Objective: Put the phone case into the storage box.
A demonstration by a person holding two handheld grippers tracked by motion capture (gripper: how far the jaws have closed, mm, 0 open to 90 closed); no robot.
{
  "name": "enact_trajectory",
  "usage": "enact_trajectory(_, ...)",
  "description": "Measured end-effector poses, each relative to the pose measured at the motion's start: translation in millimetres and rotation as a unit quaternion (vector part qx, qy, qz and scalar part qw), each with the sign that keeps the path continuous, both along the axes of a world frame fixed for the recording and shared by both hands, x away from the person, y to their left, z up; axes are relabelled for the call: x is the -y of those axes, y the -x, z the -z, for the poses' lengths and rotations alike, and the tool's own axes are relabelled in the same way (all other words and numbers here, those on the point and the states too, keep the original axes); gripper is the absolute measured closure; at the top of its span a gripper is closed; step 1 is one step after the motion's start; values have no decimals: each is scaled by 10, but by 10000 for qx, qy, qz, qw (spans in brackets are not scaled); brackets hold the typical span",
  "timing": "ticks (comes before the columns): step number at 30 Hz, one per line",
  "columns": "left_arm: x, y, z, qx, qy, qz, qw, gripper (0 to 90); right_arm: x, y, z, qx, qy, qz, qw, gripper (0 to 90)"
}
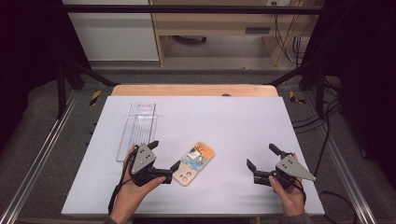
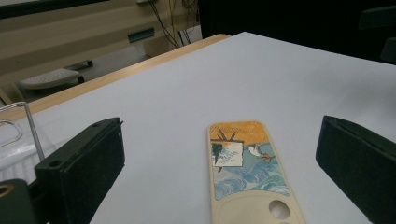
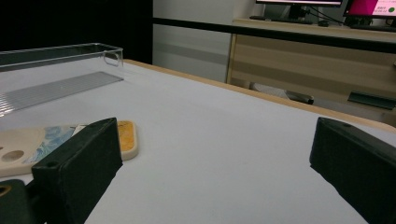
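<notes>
The left gripper [image 1: 164,161], jaws spread wide, sits at the near end of the phone case [image 1: 194,164], which lies flat on the white table [image 1: 224,121] between its jaws. The right gripper [image 1: 262,156] rests well apart, likewise open and empty. Farther off, a clear plastic tray [image 1: 137,129] lies by the table's left edge, with wooden furniture [image 1: 219,23] beyond.

A lab or test room: a black metal frame [image 1: 70,77] rings the white table [image 1: 233,121], cables [image 1: 285,28] and monitors [image 3: 322,3] beyond the fingers
</notes>
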State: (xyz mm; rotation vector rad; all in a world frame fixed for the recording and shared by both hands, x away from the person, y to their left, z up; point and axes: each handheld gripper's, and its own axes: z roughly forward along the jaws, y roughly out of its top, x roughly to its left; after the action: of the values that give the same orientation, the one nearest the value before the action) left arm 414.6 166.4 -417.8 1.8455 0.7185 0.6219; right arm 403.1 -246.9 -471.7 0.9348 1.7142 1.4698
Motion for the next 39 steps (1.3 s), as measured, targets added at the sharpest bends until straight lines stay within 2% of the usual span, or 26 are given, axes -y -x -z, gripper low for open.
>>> enact_trajectory(5,52,-18,41,-124,-135,8,9998,12,-6,2,7,-7,-14,-40,10000,19)
enact_trajectory(15,180,-35,129,-256,-210,122,9994,15,-11,1,19,-26,-21,-46,10000,18)
enact_trajectory(27,279,-75,238,-442,-335,75,9984,16,-10,0,28,-51,-40,-68,10000,18)
enact_trajectory(33,314,-115,293,-639,-351,77,9973,18,-11,1,29,-60,-41,-79,9999,18)
enact_trajectory(36,325,-138,320,-766,-331,-30,9965,20,-10,-1,32,-76,-37,-74,9999,19)
enact_trajectory(39,331,-157,347,-847,-348,-36,9958,20,-10,-2,33,-92,-44,-65,9999,19)
